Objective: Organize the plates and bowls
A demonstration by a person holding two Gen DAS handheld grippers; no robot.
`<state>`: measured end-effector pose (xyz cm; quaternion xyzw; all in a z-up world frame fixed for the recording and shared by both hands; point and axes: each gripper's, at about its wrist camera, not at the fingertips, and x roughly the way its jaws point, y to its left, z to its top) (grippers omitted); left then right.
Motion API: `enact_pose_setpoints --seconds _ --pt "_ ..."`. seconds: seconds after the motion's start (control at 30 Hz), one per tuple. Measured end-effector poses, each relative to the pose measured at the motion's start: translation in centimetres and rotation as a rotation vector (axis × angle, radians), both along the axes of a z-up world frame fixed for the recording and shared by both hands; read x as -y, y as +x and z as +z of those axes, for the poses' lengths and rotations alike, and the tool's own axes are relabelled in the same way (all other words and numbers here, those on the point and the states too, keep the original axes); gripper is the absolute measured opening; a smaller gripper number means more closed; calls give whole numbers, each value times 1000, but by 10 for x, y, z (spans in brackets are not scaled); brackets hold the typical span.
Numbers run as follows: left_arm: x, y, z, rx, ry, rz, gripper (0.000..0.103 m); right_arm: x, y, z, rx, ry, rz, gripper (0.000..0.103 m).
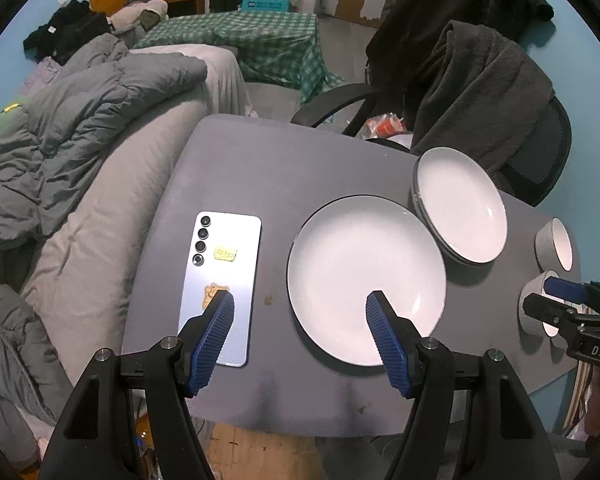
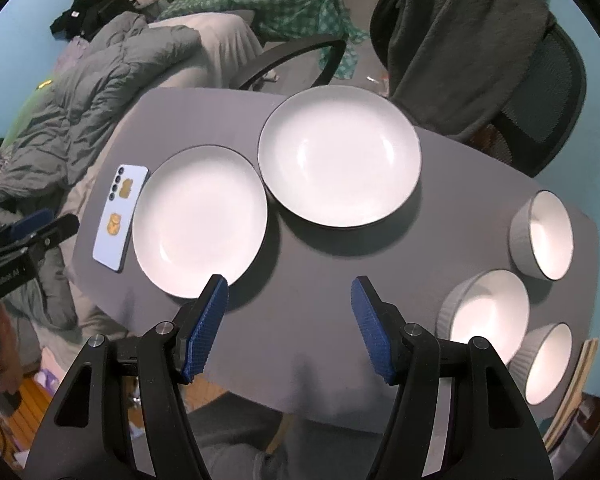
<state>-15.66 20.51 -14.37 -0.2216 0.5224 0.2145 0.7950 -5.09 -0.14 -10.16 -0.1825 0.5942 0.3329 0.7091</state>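
The left gripper (image 1: 300, 304) hangs above the grey table (image 1: 236, 168) with its blue-padded jaws spread wide and nothing between them; one pad sits over the pale blue phone (image 1: 224, 264) and the other over the near plate (image 1: 364, 264), though whether it touches either is hard to tell from this angle. The right gripper (image 2: 288, 292) is also parted with nothing in it, hovering over bare tabletop between the near plate (image 2: 200, 220) and the bowls. Beyond the near plate, just beside it, lies a second white plate (image 2: 340, 156), which in the left wrist view seems to top a small stack (image 1: 460, 208). Three white bowls with ribbed grey outsides stand near the table's right edge: a far bowl (image 2: 544, 236), a middle bowl (image 2: 488, 316) and a near bowl (image 2: 548, 364), the last two close together. A chair (image 2: 540, 92) draped with a dark blanket stands behind the table
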Motion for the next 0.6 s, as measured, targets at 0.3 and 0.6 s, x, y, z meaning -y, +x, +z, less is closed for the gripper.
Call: enact_pose_setpoints --seconds 0.3,0.6 --pt "-16 30 -39 -21 -44 -45 70 -25 10 -46 -62 5 -3 63" --pt "-30 54 -67 -34 -127 -51 70 -43 20 -86 -117 -50 33 63"
